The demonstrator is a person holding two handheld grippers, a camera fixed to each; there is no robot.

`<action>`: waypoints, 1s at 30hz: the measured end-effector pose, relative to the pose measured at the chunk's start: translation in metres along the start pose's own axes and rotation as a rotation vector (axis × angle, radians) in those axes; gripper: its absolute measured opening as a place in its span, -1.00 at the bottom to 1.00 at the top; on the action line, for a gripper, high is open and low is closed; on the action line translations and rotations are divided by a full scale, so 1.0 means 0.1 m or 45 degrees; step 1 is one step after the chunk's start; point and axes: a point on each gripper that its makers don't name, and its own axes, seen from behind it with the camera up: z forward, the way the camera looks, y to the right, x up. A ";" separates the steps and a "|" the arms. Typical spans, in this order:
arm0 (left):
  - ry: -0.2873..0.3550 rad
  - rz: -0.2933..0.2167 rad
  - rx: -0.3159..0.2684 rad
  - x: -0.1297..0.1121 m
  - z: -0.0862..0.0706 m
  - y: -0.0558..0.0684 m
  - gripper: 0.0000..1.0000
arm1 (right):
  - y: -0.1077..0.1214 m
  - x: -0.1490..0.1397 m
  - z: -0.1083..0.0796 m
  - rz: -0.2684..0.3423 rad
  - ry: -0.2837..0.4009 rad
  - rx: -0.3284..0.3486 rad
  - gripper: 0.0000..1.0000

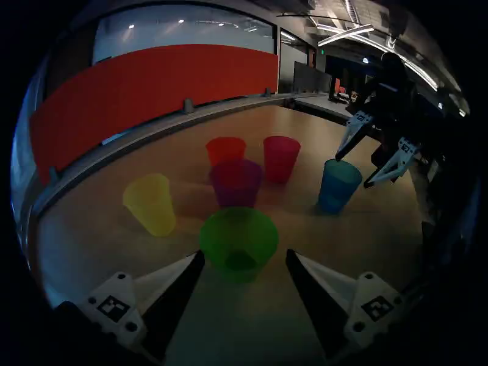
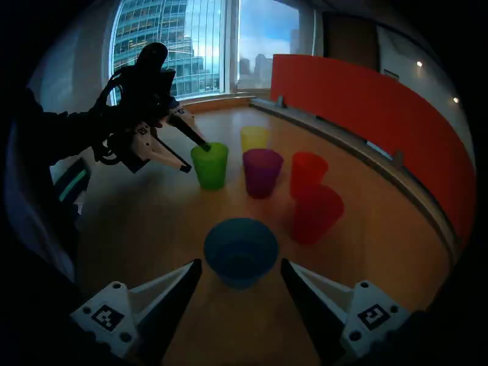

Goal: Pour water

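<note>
Nearest cup (image 1: pixel 238 243) btwn left tool (image 1: pixel 244 252) fingers; other cups (image 1: pixel 236 183) behind (all on table (image 1: pixel 366 232)).

left gripper view: near green cup (image 1: pixel 238 244) | right gripper view: opposite, near blue cup (image 2: pixel 240 252) | share table (image 1: pixel 366 232)

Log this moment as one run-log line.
phase: pre-grasp | left claw: open, at green cup | right claw: open, at blue cup | cups: both upright on table
</note>
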 end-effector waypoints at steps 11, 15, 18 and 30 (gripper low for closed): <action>0.006 0.002 -0.006 0.07 0.14 -0.02 0.99 | 0.05 -0.06 0.10 -0.005 -0.008 -0.009 1.00; 0.012 0.000 -0.004 0.10 0.17 -0.04 0.99 | 0.05 -0.06 0.15 -0.007 -0.006 -0.006 1.00; 0.013 -0.003 -0.004 0.12 0.20 -0.05 0.99 | 0.04 -0.06 0.18 -0.009 -0.005 -0.002 1.00; 0.008 0.003 -0.013 0.14 0.26 -0.04 0.99 | -0.01 0.00 0.31 -0.017 0.009 0.009 1.00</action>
